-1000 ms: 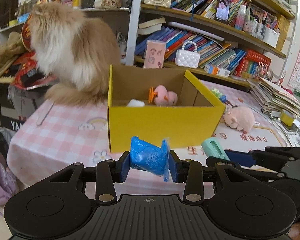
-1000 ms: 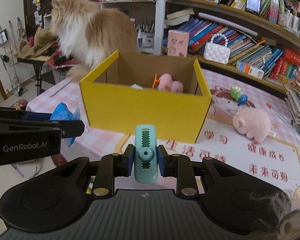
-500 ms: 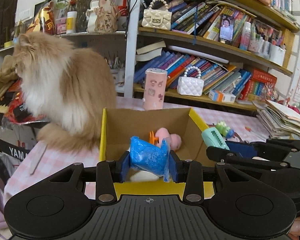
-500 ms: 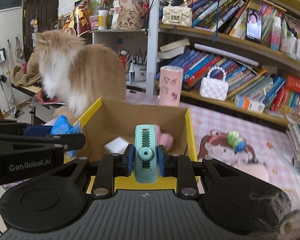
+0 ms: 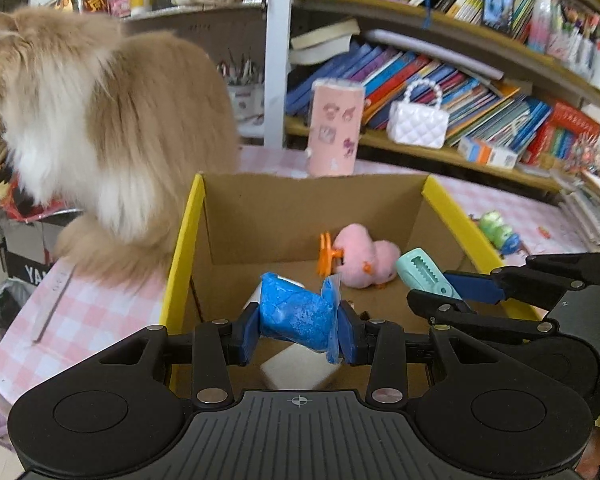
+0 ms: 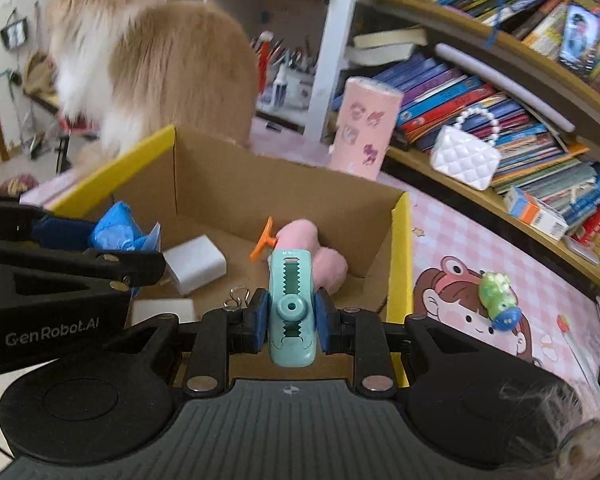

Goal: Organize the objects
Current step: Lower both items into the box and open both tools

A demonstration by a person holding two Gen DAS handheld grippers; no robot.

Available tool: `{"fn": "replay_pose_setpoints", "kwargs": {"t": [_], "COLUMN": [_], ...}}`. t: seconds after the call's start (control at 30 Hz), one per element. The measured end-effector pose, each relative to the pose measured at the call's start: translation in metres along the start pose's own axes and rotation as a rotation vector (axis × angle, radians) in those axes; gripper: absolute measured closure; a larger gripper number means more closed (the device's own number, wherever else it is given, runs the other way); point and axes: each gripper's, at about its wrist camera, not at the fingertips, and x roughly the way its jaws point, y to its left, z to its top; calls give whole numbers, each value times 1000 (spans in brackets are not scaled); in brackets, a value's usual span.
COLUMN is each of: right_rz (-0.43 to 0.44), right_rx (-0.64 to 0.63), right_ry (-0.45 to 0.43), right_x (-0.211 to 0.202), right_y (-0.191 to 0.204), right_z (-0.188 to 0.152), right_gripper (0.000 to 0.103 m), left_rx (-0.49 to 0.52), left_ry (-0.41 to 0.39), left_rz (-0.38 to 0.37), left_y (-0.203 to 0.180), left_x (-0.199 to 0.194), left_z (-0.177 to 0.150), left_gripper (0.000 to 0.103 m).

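Box contents: a pink plush toy [image 5: 362, 258], an orange clip [image 5: 326, 254] and white blocks [image 6: 194, 264] are already lying inside the yellow box [image 5: 180, 256], centre of frame.
Work left: a green toy [image 6: 498, 300] is still lying on the table [image 6: 480, 240], right of the box; two items are being held above it.
Left gripper [image 5: 298, 330]: being kept narrowly open, pads pressing on a blue packet [image 5: 296, 316], lower centre, over the box.
Right gripper [image 6: 290, 322]: being kept nearly closed, clamped on a teal clip [image 6: 290, 304], lower centre, over the box's near edge.
Judgement: both drops are pending.

My blue crinkled packet [image 5: 296, 314] and mint toothed clip [image 6: 291, 306] hang over the yellow box [image 5: 180, 256]. Inside lies a pink plush [image 5: 360, 258].
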Motion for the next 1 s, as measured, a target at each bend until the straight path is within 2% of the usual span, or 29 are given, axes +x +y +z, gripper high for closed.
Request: {"fn": "replay_pose_setpoints", "kwargs": {"t": [0.33,0.57,0.73,0.8,0.87,1.0], "right_rz": [45,67,50,41,38,28], "right_rx": [-101,-106,-103,-95,-79,-36], "right_ry": [80,111,113,108,99,58], "right_x": [33,40,40,38,35,22], "right_y": [1,-1,0,0,-1,-3], "right_z": [4,7,7,7,7,8], "right_gripper": [80,79,79,76,71,71], "left_rx": [17,16,-1,-15,-14,-14], "left_ry": [67,82,80,75,62,13], "left_rz": [43,39,34,30,18,10], "left_y": [-1,-1,0,1,2,2], "left_x": [32,42,42,39,34,15], "left_z": [3,7,6,6,7,8], "left_gripper": [65,65,63,62,57,47]}}
